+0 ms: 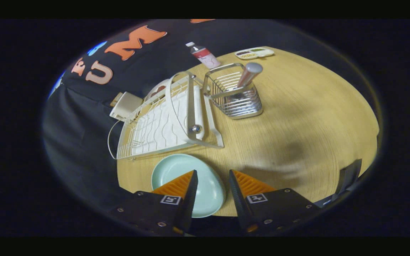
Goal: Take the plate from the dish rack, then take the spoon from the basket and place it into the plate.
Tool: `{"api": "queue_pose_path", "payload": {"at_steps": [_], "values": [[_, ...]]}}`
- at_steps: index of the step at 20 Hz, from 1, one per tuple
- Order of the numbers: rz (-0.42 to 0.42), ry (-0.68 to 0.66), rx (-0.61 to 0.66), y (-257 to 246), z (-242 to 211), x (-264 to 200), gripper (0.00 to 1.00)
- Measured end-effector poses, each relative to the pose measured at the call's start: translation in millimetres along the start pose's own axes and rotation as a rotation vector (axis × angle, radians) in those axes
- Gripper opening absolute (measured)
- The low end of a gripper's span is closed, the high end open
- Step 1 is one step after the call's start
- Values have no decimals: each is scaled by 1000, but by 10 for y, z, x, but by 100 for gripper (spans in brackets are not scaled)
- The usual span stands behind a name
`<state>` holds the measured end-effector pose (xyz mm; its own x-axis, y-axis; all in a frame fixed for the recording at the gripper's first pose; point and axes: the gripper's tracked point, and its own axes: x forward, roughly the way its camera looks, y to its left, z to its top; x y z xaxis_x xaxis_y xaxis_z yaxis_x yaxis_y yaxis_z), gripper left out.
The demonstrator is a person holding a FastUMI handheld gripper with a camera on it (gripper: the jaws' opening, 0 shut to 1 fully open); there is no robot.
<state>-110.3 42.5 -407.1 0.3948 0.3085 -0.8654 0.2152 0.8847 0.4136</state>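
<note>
A pale green plate [176, 170] lies flat on the wooden table [297, 121], right below my gripper [213, 172], partly under the left finger. My gripper is open and holds nothing, with a clear gap between its fingers. Just beyond the plate stands the white wire dish rack [162, 121]. To the right of the rack is a wire basket [235, 96] with the spoon [249, 73] standing in it, handle end up and leaning right.
A white bottle with a red label [204, 55] stands behind the basket at the table's far edge. A small flat tray [254, 53] lies to its right. A cream box [125, 105] sits behind the rack. Open tabletop lies right of the basket.
</note>
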Motion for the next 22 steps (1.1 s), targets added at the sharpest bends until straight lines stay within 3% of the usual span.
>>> {"api": "queue_pose_path", "payload": {"at_steps": [4,7,14,17,22], "values": [[-45,-220,-69,-79,473,-157,65],[-105,-361,-170,-166,806,-297,65],[-223,-466,-326,-349,1245,-261,65],[-238,-483,-344,-369,1320,-226,54],[-219,-518,-322,-305,1455,-206,28]]}}
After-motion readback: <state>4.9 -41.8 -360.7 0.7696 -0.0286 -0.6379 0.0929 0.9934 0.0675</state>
